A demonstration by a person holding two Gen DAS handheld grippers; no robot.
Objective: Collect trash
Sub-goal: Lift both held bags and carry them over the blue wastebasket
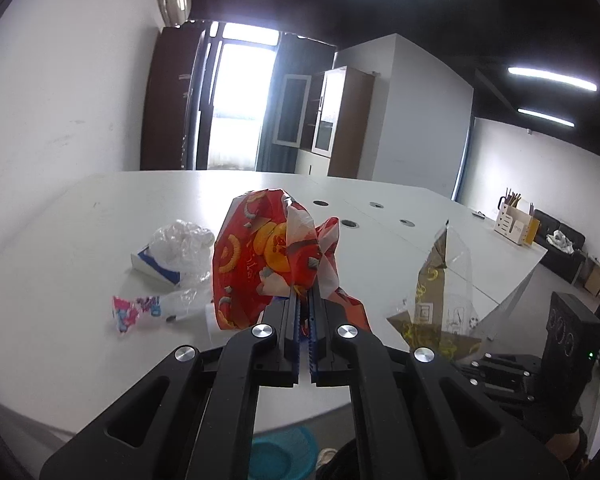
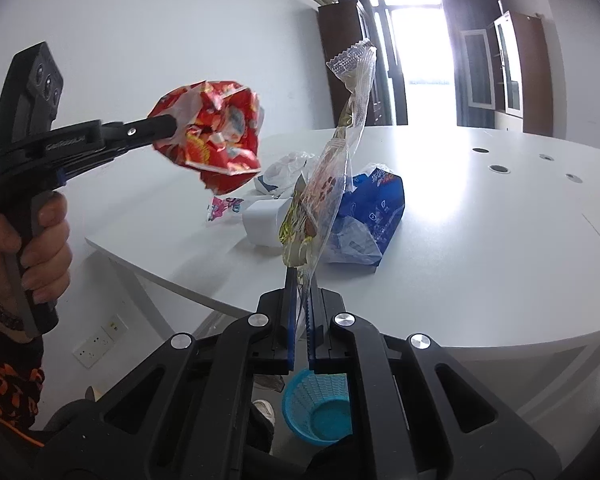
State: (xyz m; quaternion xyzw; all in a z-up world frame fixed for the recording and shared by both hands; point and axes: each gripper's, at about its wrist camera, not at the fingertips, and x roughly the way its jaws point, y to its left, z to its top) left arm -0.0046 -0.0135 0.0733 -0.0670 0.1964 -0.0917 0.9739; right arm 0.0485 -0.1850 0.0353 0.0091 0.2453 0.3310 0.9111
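Observation:
My left gripper (image 1: pixel 305 292) is shut on a crumpled red snack bag (image 1: pixel 260 260) and holds it up off the white table (image 1: pixel 80 232). The same bag (image 2: pixel 212 136) and the left gripper (image 2: pixel 172 122) show at the left of the right wrist view. My right gripper (image 2: pixel 303 276) is shut on a clear and brown wrapper (image 2: pixel 332 184), held upright; it also shows in the left wrist view (image 1: pixel 440 296). A blue mesh trash basket (image 2: pixel 320 404) stands on the floor below the table edge and shows in the left wrist view (image 1: pixel 280 456).
On the table lie a clear plastic bag (image 1: pixel 180 240) over a blue and white box (image 1: pixel 156 270), a small pink wrapper (image 1: pixel 136 310), a blue bag (image 2: pixel 372 216) and a white cup (image 2: pixel 264 224). A pen holder (image 1: pixel 516 224) stands at the far right.

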